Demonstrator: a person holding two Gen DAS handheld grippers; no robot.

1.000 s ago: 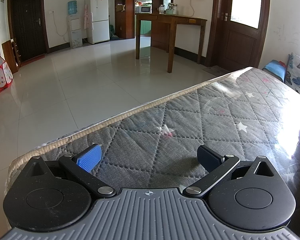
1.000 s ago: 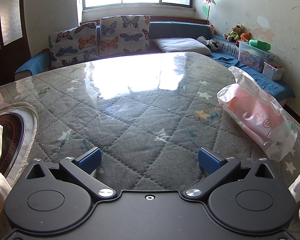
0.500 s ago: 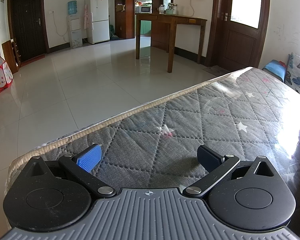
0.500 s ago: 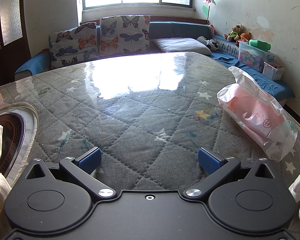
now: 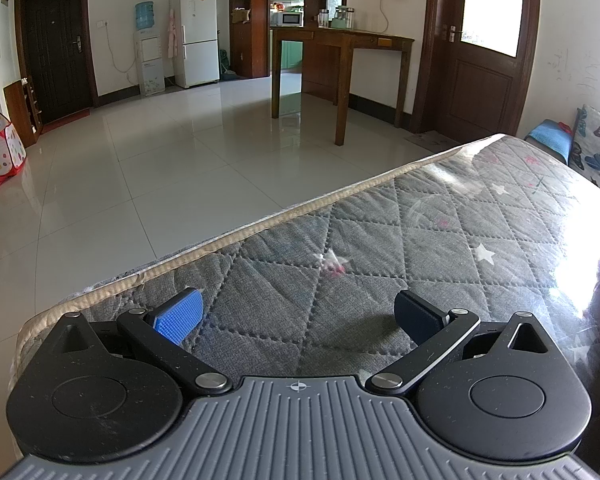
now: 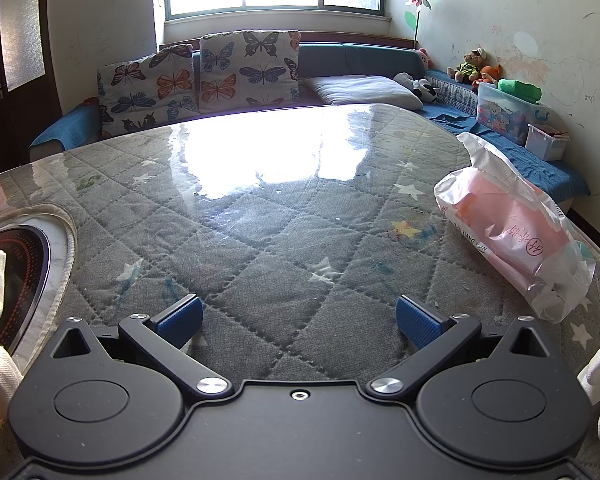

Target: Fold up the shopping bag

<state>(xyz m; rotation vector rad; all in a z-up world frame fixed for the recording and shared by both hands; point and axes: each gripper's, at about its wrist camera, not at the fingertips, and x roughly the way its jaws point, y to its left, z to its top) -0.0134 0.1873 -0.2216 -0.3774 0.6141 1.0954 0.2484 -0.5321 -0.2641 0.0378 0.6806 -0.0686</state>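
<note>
Crinkled plastic shopping bag (image 6: 516,228) on quilted grey tabletop (image 6: 280,240), left tool (image 5: 298,316) and right tool (image 6: 299,318) released, empty.

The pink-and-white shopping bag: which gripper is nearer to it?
Right. The shopping bag lies ahead and to the right of the open right gripper; the left gripper shows no bag in its view.

A home's living room: white two-door fridge (image 5: 198,36), brown wooden side table (image 5: 342,40), butterfly-print cushions (image 6: 246,68) on a blue sofa (image 6: 352,54).

Black grippers — left gripper (image 5: 298,316) grey-ribbed, right gripper (image 6: 299,318) all black — blue pads (image 6: 182,320), silver screws.
</note>
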